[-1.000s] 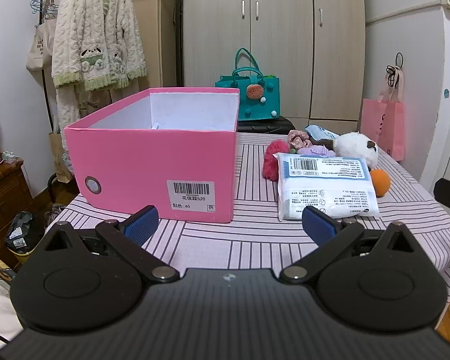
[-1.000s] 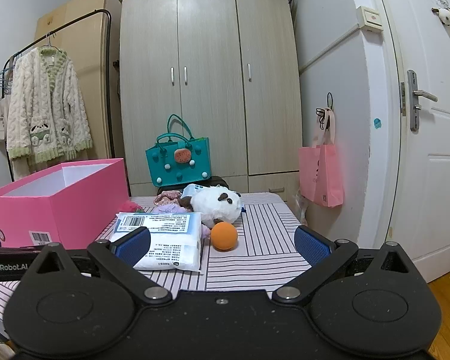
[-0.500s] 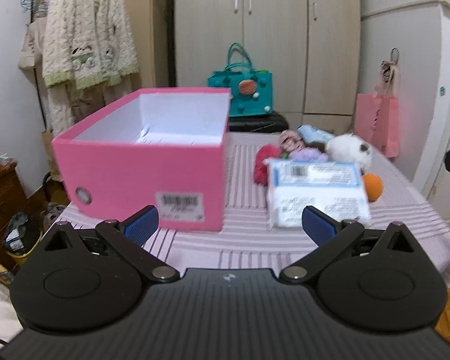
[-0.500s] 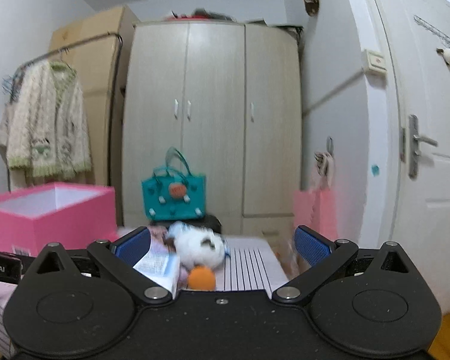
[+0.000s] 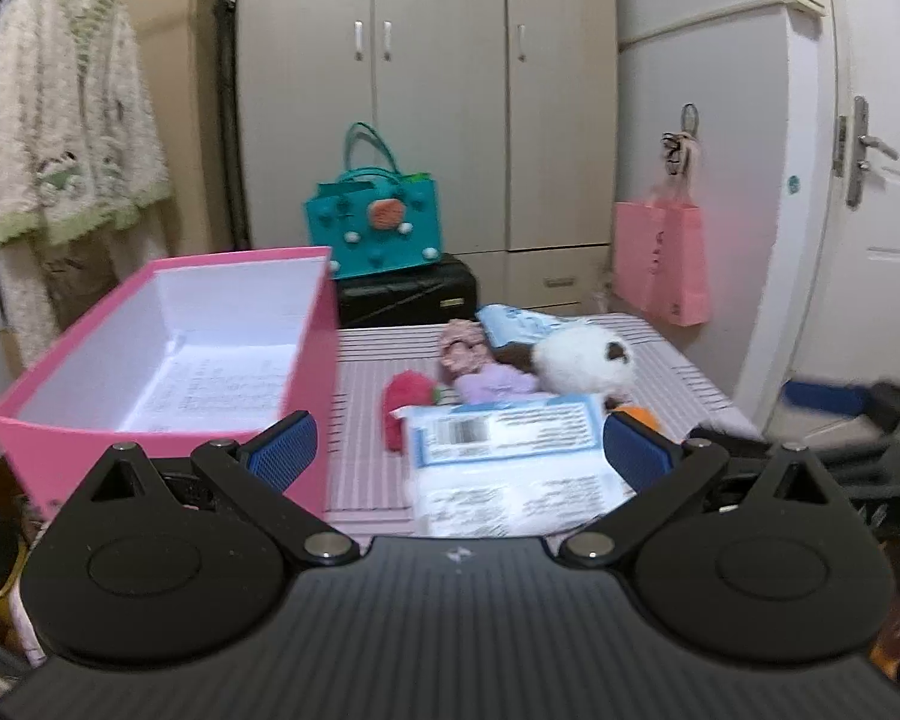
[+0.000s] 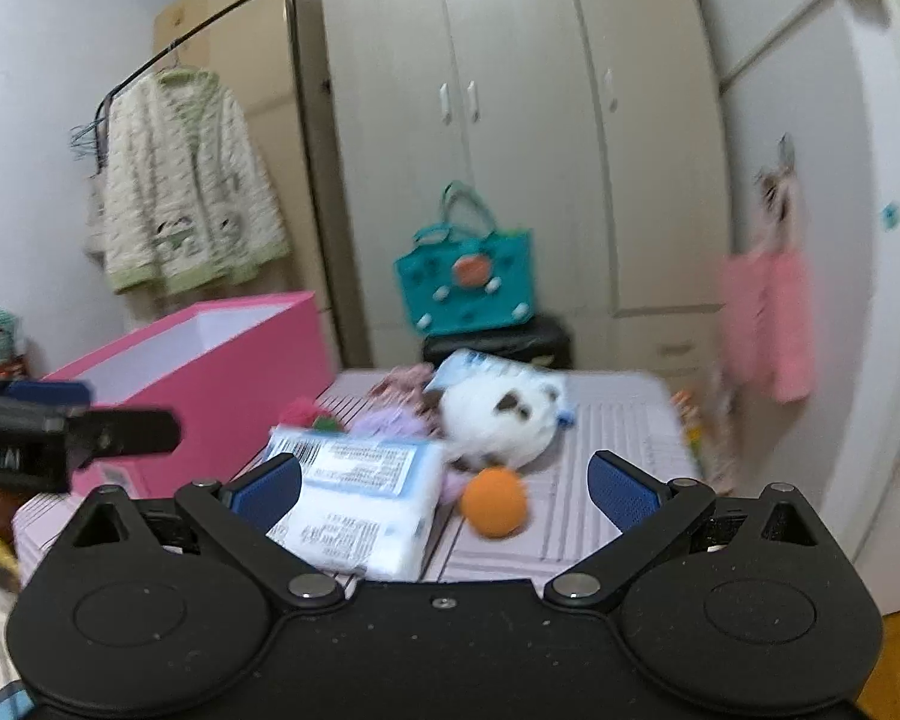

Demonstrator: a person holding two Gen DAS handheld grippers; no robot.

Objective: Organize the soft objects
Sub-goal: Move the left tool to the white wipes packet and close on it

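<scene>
— Both your grippers have risen over the desk (image 5: 678, 360); left gripper (image 5: 456, 450) and right gripper (image 6: 444, 483) jaws gape wide, empty.

— And beyond them?

— Crinkly wipes pack (image 5: 510, 456), fuzzy orange ball (image 6: 493, 504), fluffy white plush (image 6: 498, 420); boxy pink cardboard bin (image 5: 168, 360) stands left.

Little can be read. On the side of the left gripper (image 6: 60, 444), seen at the left edge of the right wrist view, stand the white letters "bot.AI", cut off by the picture's edge. The white tissue pack (image 5: 510, 462) carries a barcode and lines of print, and the pink box (image 6: 210, 396) a white label, all too blurred to read.
</scene>
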